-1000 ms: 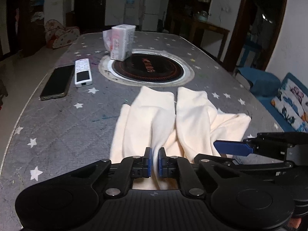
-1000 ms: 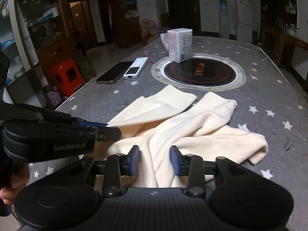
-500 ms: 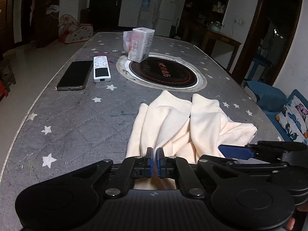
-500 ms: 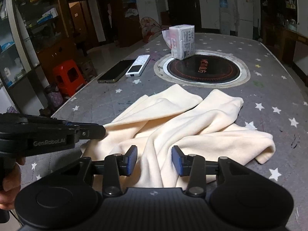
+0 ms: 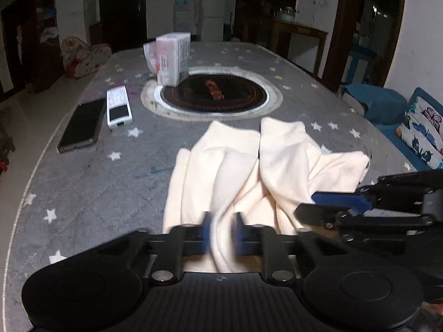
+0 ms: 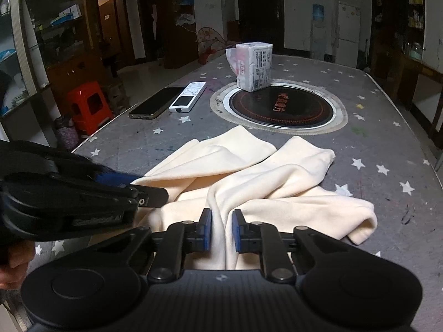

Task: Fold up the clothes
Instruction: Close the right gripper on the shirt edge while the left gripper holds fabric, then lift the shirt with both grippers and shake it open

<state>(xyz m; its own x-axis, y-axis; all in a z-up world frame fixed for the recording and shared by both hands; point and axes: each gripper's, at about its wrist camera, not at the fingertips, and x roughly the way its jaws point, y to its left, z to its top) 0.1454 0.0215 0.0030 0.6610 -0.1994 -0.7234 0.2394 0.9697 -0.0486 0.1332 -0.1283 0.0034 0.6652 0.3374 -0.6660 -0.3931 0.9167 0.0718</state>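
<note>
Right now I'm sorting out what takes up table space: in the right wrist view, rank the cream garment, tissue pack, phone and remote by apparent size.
1. cream garment, largest, though nearest the camera.
2. tissue pack.
3. phone.
4. remote.
Phone and remote look close; that order is unsure.

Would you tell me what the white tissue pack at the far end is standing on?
The tissue pack stands upright on the near-left edge of the round black cooktop, partly over its pale ring. Whatever lies directly beneath the pack is covered.
</note>
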